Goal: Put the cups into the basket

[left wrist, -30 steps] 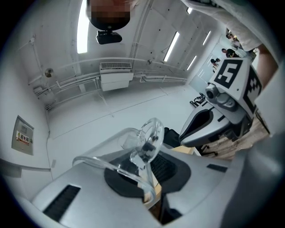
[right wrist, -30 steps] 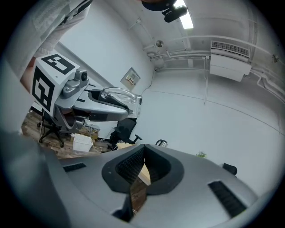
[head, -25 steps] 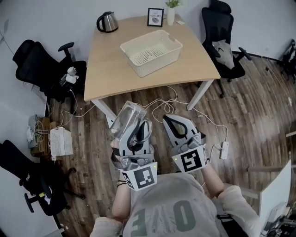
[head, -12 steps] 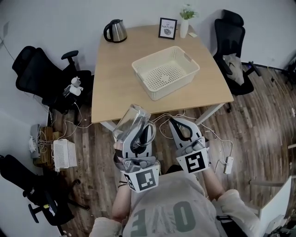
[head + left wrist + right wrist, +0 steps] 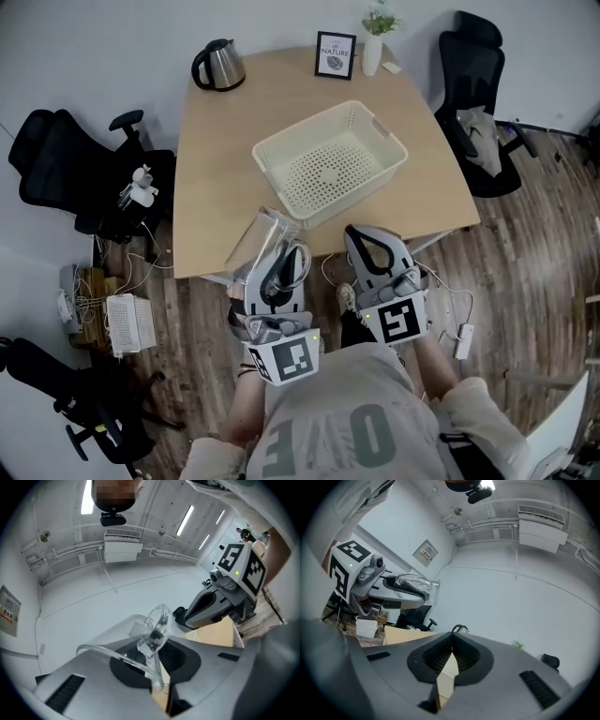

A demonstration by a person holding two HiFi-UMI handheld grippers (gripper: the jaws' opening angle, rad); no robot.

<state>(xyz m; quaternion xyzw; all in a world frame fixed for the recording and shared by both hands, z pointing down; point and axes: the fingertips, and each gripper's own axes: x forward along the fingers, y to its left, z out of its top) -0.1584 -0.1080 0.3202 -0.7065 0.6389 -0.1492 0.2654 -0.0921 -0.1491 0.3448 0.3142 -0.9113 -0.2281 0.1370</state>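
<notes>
A clear plastic cup (image 5: pixel 260 240) lies tilted in my left gripper (image 5: pixel 281 247), which is shut on it just over the table's near edge. In the left gripper view the cup (image 5: pixel 136 637) sits across the jaws with its handle pinched between them. The cream perforated basket (image 5: pixel 330 162) stands on the wooden table (image 5: pixel 216 178), just ahead of both grippers, with nothing in it. My right gripper (image 5: pixel 368 238) is shut with nothing in it, beside the left one. In the right gripper view its tips (image 5: pixel 451 648) meet, and a strip of the basket (image 5: pixel 448 668) shows below them.
At the table's far edge stand a steel kettle (image 5: pixel 217 67), a framed picture (image 5: pixel 335 54) and a small potted plant (image 5: pixel 376 37). Black office chairs (image 5: pixel 66 164) flank the table on the left and right (image 5: pixel 478 89). Cables and a white box (image 5: pixel 127 322) lie on the wooden floor.
The table and basket have come closer in the head view. Both grippers now reach the table's near edge. The cup stays held in the left gripper.
</notes>
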